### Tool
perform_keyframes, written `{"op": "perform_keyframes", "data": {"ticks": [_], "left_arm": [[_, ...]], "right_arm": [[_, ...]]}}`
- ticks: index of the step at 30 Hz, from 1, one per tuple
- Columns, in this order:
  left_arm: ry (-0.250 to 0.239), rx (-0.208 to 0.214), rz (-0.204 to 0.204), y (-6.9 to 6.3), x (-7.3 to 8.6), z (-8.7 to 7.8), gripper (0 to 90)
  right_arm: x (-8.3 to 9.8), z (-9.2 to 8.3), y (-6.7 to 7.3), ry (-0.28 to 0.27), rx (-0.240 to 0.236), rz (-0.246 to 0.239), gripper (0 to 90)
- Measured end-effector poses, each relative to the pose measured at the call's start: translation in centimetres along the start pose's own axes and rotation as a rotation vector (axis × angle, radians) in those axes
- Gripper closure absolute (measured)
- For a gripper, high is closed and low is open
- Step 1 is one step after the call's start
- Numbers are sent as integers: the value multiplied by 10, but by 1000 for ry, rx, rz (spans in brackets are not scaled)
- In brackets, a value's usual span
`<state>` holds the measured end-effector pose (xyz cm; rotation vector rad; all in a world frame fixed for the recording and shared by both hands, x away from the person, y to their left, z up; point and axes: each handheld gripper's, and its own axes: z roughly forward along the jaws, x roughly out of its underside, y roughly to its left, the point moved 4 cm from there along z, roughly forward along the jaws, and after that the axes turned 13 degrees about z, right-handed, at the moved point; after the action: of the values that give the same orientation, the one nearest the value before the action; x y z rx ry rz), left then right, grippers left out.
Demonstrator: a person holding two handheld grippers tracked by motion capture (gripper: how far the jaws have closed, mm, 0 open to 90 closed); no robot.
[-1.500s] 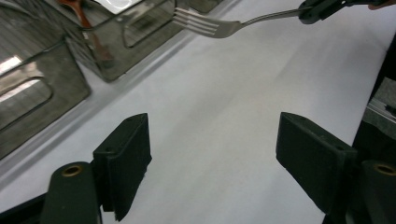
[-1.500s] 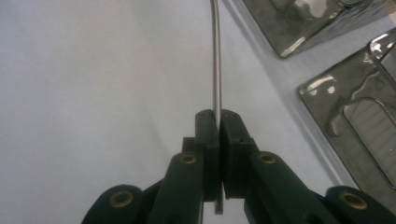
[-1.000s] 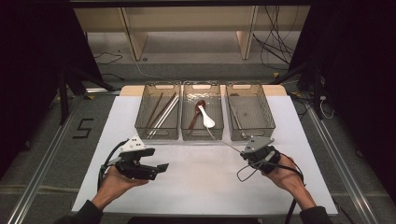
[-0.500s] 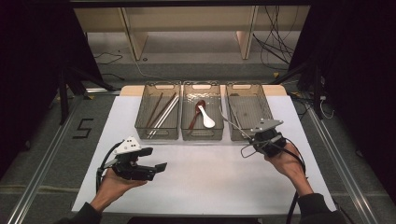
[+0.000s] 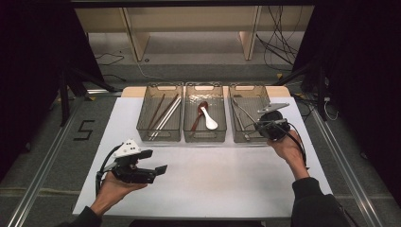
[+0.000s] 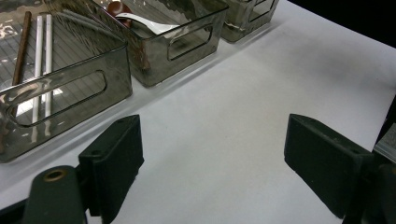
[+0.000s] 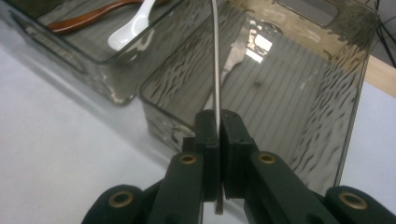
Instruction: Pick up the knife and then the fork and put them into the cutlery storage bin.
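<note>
Right gripper (image 5: 255, 126), jaws clamped on a thin metal utensil (image 7: 215, 56), is hovering it over the right bin (image 5: 265, 137), next lowering and releasing inside; left gripper (image 5: 153, 163) is idling wide open, empty.

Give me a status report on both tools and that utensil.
Right tool shut on thin metal utensil, held over right bin. Left tool open, holding nothing, over white table. Nothing in the way.

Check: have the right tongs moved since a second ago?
Yes. The right tongs, shut on a metal utensil, moved up the high view from bare table to the right bin.
</note>
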<state>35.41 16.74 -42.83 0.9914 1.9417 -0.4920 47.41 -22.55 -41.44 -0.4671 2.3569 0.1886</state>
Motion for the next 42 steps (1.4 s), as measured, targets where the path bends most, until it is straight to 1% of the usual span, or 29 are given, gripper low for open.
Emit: {"op": "perform_keyframes", "data": {"ticks": [4,7,12,15,22,29,31,35,37,38,39,40,41,42], "left_arm": [[2,-3,3,0,1,-1,187],[3,-3,3,0,2,-2,187],[8,1,5,-1,3,-1,185],[8,-3,11,-1,3,-1,185],[8,-6,13,0,2,-1,185],[10,-8,25,0,2,-3,185],[8,-9,18,0,2,-3,185],[14,-10,23,1,2,-2,185],[17,-7,19,0,3,-2,185],[16,-7,19,0,3,-1,185],[17,-6,19,0,3,-1,185],[17,-4,17,0,3,-2,185],[15,3,12,0,3,-2,185],[17,6,11,0,3,-2,185]], "right_arm": [[-5,7,-5,10,10,31,876],[-8,13,-9,19,14,70,876],[-14,21,-13,32,34,100,876],[-18,24,-14,40,46,109,875],[-25,36,-17,63,74,153,874],[-32,43,-15,59,94,170,871],[-33,45,-14,67,103,173,870],[-32,51,-14,79,107,183,869],[-30,54,-12,92,112,185,866],[-30,55,-11,91,112,188,860],[-31,55,-11,83,102,197,817],[-32,55,-9,72,74,205,748],[-33,55,-8,69,61,212,680],[-34,52,-7,62,55,206,669]]}}
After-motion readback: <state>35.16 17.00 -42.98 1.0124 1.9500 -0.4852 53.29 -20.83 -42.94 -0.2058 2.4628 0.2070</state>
